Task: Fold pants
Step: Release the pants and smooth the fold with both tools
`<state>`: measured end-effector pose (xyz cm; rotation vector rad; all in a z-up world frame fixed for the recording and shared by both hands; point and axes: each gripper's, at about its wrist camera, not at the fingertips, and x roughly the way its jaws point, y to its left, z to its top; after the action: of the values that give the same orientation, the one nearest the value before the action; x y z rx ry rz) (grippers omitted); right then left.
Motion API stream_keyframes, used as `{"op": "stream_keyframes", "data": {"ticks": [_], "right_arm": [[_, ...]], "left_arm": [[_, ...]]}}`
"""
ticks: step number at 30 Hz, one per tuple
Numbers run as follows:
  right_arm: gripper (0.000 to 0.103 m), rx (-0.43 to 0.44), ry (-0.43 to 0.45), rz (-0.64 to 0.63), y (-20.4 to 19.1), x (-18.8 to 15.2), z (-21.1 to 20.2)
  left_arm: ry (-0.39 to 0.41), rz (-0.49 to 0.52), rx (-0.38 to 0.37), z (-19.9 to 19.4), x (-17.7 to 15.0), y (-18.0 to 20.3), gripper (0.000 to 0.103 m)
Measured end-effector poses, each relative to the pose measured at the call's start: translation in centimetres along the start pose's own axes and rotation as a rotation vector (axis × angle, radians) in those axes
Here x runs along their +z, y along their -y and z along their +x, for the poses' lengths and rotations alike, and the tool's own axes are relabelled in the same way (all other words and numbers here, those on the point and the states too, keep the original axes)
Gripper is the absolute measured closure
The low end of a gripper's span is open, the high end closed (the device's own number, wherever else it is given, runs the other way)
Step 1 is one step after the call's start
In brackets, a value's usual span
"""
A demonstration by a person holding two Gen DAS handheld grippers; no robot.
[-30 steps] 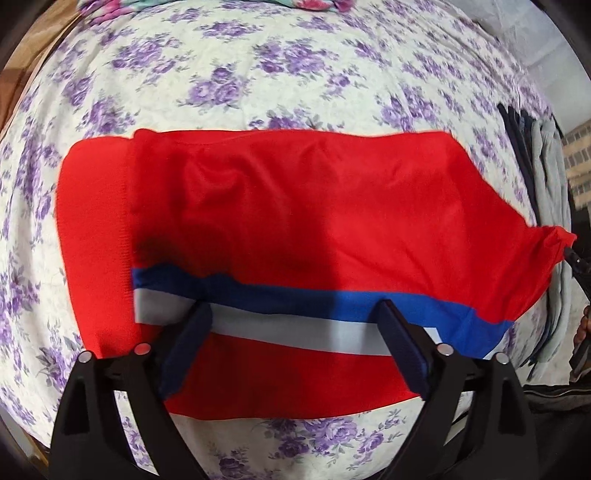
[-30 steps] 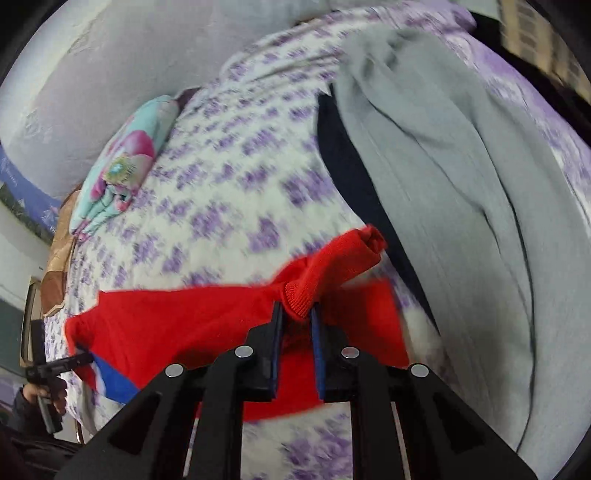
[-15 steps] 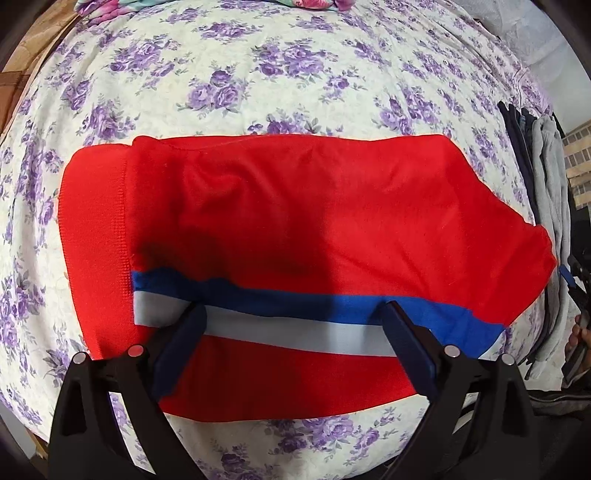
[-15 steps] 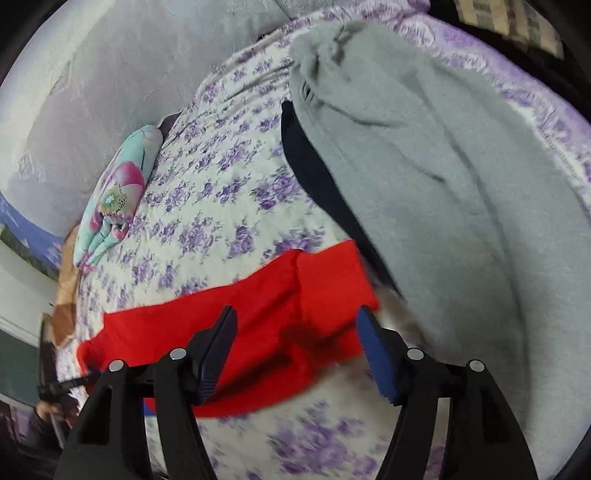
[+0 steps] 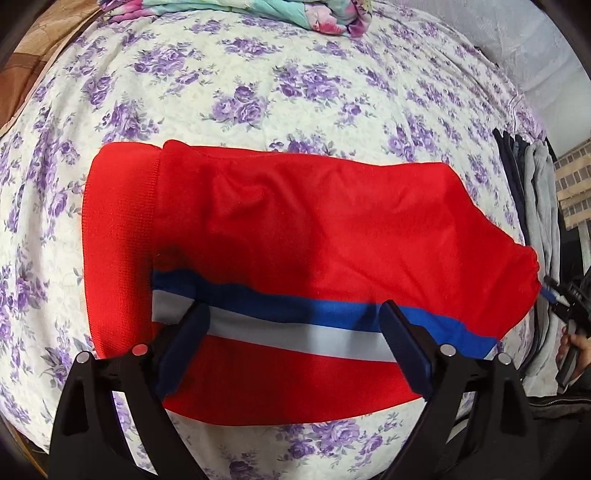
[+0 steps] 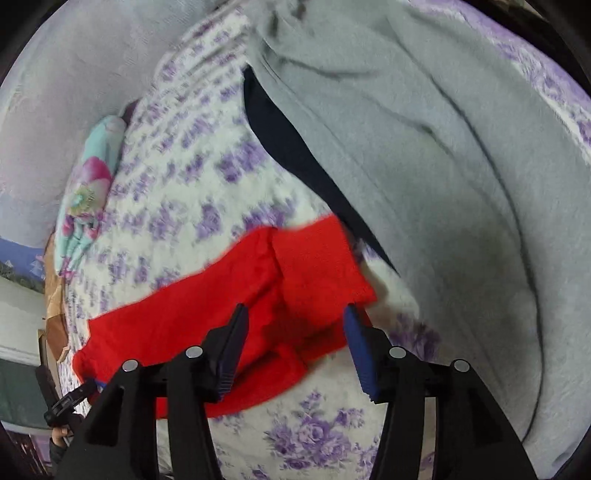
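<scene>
- The red pants [image 5: 314,229] lie folded flat across the floral bedspread [image 5: 295,92], a blue-and-white side stripe [image 5: 295,317] running along the near part and a ribbed red waistband [image 5: 118,251] at the left end in the left wrist view.
- In the right wrist view the same pants [image 6: 229,306] stretch from the lower left up to a ribbed cuff end [image 6: 317,266] — this view is blurred, so finer folds cannot be made out.
- The left gripper [image 5: 293,332] is spread wide over the striped part of the fabric; its fingers [image 5: 184,343] sit apart with nothing pinched between them.
- The right gripper [image 6: 293,347] is also spread wide, its jaws on either side of the cuff end and not closed on the cloth.
- Just beside the cuff end lies a dark navy garment [image 6: 291,147], and over it a grey garment [image 6: 424,166] — both on the bedspread [image 6: 192,192].
- A folded teal-and-pink floral quilt [image 5: 240,11] rests at the far edge of the bed, well apart from the pants.
</scene>
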<state>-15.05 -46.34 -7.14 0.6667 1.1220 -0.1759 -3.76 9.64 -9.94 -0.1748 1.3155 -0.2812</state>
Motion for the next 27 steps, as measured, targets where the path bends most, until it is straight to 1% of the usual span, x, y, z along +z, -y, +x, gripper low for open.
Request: {"op": "stream_keyframes", "data": {"ticks": [2,5,7,8,9,10,12,14,17,19,20,21,22,23,24,27], "right_arm": [[0.048,0.015,0.003,0.023,0.0,0.0,0.6],[0.047,-0.004,0.0,0.008,-0.7,0.7,1.4],[0.048,0.007,0.0,0.006,-1.1,1.2,1.9],[0.057,0.001,-0.003,0.004,-1.2,1.3,2.1],[0.072,-0.015,-0.006,-0.005,-1.4,1.4,2.2],[0.073,-0.03,-0.011,-0.018,-1.6,1.5,2.3],[0.081,-0.04,-0.013,-0.037,-1.9,1.4,1.8],[0.081,-0.076,0.007,-0.081,-2.4,1.2,0.4],[0.082,-0.094,0.017,-0.103,-2.0,0.7,-1.7],[0.081,-0.101,0.008,-0.109,-1.6,0.3,-1.9],[0.08,-0.108,-0.004,-0.109,-1.2,0.0,-1.4],[0.073,-0.112,-0.026,-0.102,-0.8,-0.3,-0.6],[0.069,-0.132,-0.047,-0.081,-0.1,-0.7,0.6],[0.058,-0.148,-0.052,-0.067,0.3,-0.9,1.2],[0.051,-0.17,-0.057,-0.055,0.7,-1.1,1.7],[0.05,-0.179,-0.047,-0.07,0.6,-1.0,0.6]], "left_arm": [[0.01,-0.01,0.005,-0.1,-0.1,0.0,0.013],[0.014,-0.009,0.016,0.0,-0.1,0.2,0.013],[0.014,-0.007,0.02,0.0,-0.1,0.2,0.013],[0.013,-0.008,0.021,0.0,-0.1,0.2,0.013],[0.013,-0.009,0.023,0.0,0.0,0.2,0.013],[0.011,-0.009,0.024,0.1,0.0,0.2,0.013],[0.011,-0.007,0.029,0.1,0.0,0.2,0.013],[0.011,-0.001,0.033,0.2,0.0,0.3,0.013],[0.013,0.006,0.034,0.3,0.0,0.4,0.013],[0.012,0.01,0.034,0.4,0.0,0.4,0.013],[0.01,0.014,0.035,0.4,0.0,0.4,0.013],[0.008,0.017,0.038,0.5,0.0,0.4,0.013],[0.004,0.023,0.04,0.7,0.0,0.4,0.013],[0.001,0.028,0.042,0.7,0.0,0.5,0.013],[-0.002,0.037,0.046,0.8,0.0,0.6,0.013],[-0.005,0.049,0.054,0.4,0.0,0.7,0.013]]}}
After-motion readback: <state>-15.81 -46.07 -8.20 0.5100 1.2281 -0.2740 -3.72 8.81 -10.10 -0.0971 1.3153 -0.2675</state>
